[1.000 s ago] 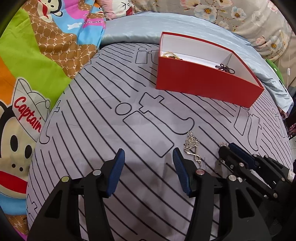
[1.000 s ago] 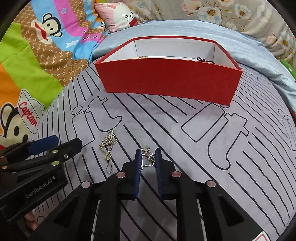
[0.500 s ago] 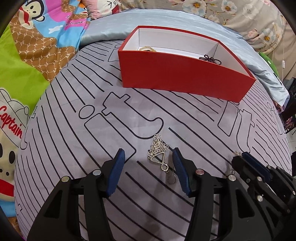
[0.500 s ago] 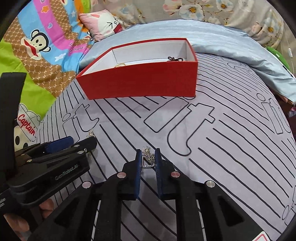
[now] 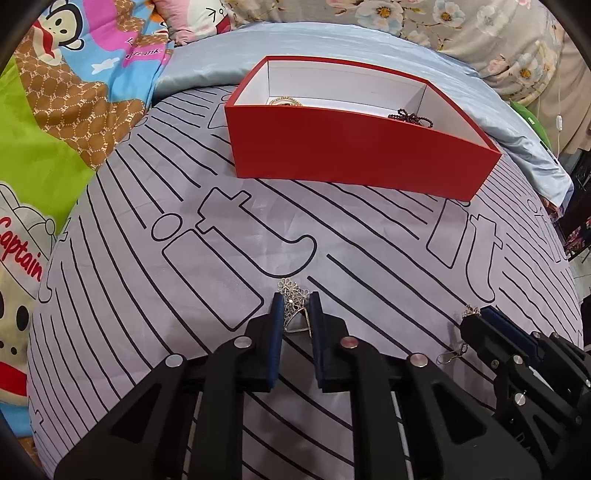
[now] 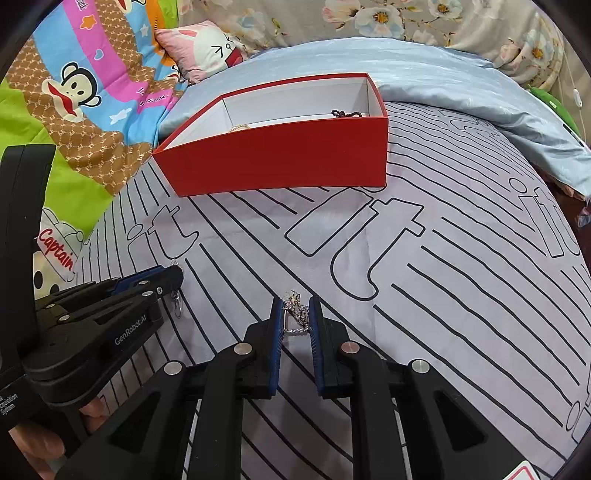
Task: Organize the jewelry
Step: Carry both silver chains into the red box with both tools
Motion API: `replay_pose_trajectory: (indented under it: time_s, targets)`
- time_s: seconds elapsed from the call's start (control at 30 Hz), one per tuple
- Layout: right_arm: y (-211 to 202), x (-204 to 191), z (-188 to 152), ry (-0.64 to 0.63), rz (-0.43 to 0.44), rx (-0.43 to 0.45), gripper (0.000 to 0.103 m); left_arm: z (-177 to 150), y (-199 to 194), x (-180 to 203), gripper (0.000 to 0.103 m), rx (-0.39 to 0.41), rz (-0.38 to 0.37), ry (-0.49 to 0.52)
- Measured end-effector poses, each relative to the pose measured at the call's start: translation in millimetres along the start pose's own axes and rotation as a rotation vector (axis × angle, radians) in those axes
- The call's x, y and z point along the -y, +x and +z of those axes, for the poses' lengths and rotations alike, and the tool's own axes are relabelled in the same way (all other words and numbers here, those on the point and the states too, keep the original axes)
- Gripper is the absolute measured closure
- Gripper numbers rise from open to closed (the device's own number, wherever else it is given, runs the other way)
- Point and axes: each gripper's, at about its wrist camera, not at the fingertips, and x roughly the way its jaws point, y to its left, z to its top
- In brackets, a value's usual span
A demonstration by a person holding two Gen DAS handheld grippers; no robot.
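Observation:
A red box (image 5: pixel 354 158) with a white inside stands at the far side of the grey striped bedspread; it also shows in the right wrist view (image 6: pixel 280 162). It holds a gold piece (image 5: pixel 284 101) and a dark beaded piece (image 5: pixel 408 118). My left gripper (image 5: pixel 295 308) is shut on a silver filigree earring (image 5: pixel 293 297), low over the cloth. My right gripper (image 6: pixel 295 310) is shut on a second silver earring (image 6: pixel 293 314); it shows at the right of the left wrist view (image 5: pixel 476 317).
A cartoon monkey blanket (image 5: pixel 55 122) lies to the left. A light blue quilt (image 6: pixel 461 85) and floral pillows (image 5: pixel 461 33) lie behind the box. The bed's right edge (image 5: pixel 569 229) drops off nearby.
My left gripper moved right over the silver earring and closed on it. My right gripper kept hold of its earring and swung right, so the box now sits further left in its view.

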Motion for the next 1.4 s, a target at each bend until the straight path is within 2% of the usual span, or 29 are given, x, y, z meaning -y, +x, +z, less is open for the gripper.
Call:
replay_pose_trajectory:
  time_s: [0.67,1.4]
  targets:
    - [-33,-18,16,-0.035,0.035,0.073,0.090,14,-39,-1,0.090,0.061,-0.011,-0.006]
    - [-69,-25,84,-0.072,0.048,0.213,0.090,76,-82,14,0.090,0.201,-0.011,0.038]
